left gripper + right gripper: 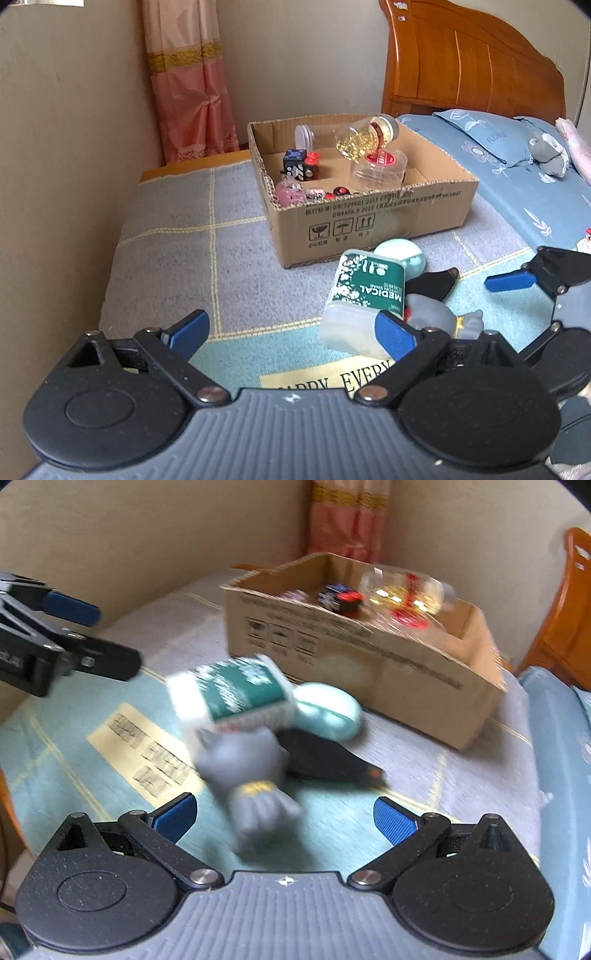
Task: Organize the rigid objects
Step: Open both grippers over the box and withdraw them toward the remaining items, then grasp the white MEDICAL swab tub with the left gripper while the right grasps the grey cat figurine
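Observation:
A cardboard box (369,216) (369,657) stands on the mat and holds a gold-flake jar (365,138), a clear tub with a red label (378,168), a black cube (299,164) and small pink items. In front of it lie a green-and-white medical swab box (364,295) (236,694), a mint round case (400,254) (328,712), a black object (434,282) (325,757) and a grey figure (432,314) (247,771). My left gripper (291,334) (96,635) is open, empty, left of the swab box. My right gripper (286,819) (532,306) is open, with the figure's lower end between its fingers, untouched.
A beige wall (66,147) runs close along the left of the patterned mat (177,251). A pink curtain (188,81) hangs in the corner. A wooden headboard (469,62) and a bed with a blue pillow (487,134) and a grey plush (550,155) lie to the right.

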Available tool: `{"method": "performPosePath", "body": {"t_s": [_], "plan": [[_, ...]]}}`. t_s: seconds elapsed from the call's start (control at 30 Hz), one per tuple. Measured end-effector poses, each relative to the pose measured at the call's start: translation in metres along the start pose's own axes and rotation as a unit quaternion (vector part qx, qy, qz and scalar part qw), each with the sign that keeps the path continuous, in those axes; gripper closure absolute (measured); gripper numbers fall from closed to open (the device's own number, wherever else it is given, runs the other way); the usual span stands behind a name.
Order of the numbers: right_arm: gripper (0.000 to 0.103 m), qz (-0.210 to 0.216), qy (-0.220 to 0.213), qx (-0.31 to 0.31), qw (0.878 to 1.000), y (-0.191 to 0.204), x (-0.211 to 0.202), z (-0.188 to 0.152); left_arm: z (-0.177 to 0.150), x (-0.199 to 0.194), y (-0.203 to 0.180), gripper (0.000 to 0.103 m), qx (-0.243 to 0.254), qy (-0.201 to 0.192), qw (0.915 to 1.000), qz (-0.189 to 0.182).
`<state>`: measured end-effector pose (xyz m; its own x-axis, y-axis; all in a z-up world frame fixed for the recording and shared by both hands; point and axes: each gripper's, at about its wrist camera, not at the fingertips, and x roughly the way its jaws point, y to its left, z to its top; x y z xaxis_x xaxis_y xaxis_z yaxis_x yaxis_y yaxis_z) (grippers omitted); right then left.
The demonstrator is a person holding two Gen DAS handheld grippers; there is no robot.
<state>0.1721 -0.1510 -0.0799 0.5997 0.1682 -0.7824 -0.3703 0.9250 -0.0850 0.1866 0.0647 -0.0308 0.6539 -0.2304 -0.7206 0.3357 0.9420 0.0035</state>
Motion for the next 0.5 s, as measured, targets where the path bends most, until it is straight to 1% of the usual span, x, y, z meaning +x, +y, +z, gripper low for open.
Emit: {"method": "performPosePath", "body": {"t_s": [0.07, 0.2, 0.3, 0.4, 0.47, 0.5], "plan": [[0.0, -0.016, 0.002, 0.013, 1.0, -0.011, -0.002, -0.004, -0.001, 0.003, -0.002, 0.007, 0.004, 0.004, 1.0, -0.004], [0.0, -0.029, 0.005, 0.055, 0.998, -0.04, -0.006, -0.012, 0.0, 0.013, -0.01, 0.007, 0.016, 0.013, 0.9997, -0.014], [0.0, -0.013, 0.008, 0.084, 0.996, -0.054, -0.004, -0.019, 0.0, 0.022, -0.017, 0.007, 0.029, 0.019, 0.9991, -0.024], [0.0, -0.004, 0.02, 0.1, 0.995, -0.058, 0.004, -0.026, 0.0, 0.032, -0.025, 0.007, 0.044, 0.03, 0.998, -0.033], [0.0, -0.03, 0.017, 0.084, 0.996, -0.051, 0.008, -0.03, -0.001, 0.04, -0.029, 0.007, 0.054, 0.037, 0.9971, -0.039], [0.0, -0.027, 0.012, 0.087, 0.996, -0.052, 0.009, -0.032, -0.001, 0.044, -0.031, 0.007, 0.056, 0.04, 0.9967, -0.041]]}}
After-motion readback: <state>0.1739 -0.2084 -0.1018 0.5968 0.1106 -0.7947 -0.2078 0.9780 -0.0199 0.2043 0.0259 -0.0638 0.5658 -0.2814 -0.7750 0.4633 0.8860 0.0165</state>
